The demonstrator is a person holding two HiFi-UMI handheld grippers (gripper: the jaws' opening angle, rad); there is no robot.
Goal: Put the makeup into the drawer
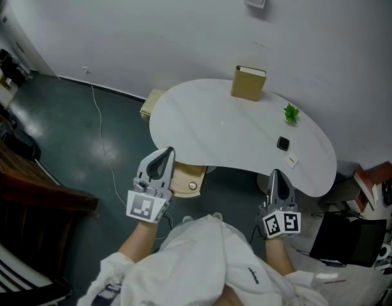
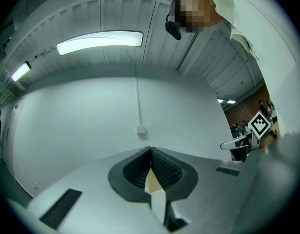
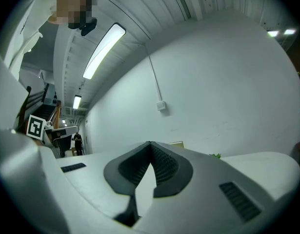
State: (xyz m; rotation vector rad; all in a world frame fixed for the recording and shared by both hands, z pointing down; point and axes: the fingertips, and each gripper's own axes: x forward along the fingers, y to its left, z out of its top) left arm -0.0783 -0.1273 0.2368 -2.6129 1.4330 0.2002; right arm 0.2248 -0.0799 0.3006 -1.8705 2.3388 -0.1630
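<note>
The makeup, a small black compact (image 1: 283,143), lies on the right part of the white curved table (image 1: 202,126), with a little white and orange item (image 1: 291,161) just in front of it. A wooden drawer (image 1: 183,178) with a round knob (image 1: 193,185) sticks out under the table's near edge. My left gripper (image 1: 165,153) hovers right beside that drawer, shut and holding nothing; its tips (image 2: 150,150) meet. My right gripper (image 1: 273,174) stays at the table's near right edge, short of the compact, also shut and empty (image 3: 150,144).
A tan box (image 1: 248,83) stands at the table's far edge against the wall. A small green plant (image 1: 291,113) sits behind the compact. A cable runs over the dark floor at left. Shelves with clutter (image 1: 374,183) stand at right.
</note>
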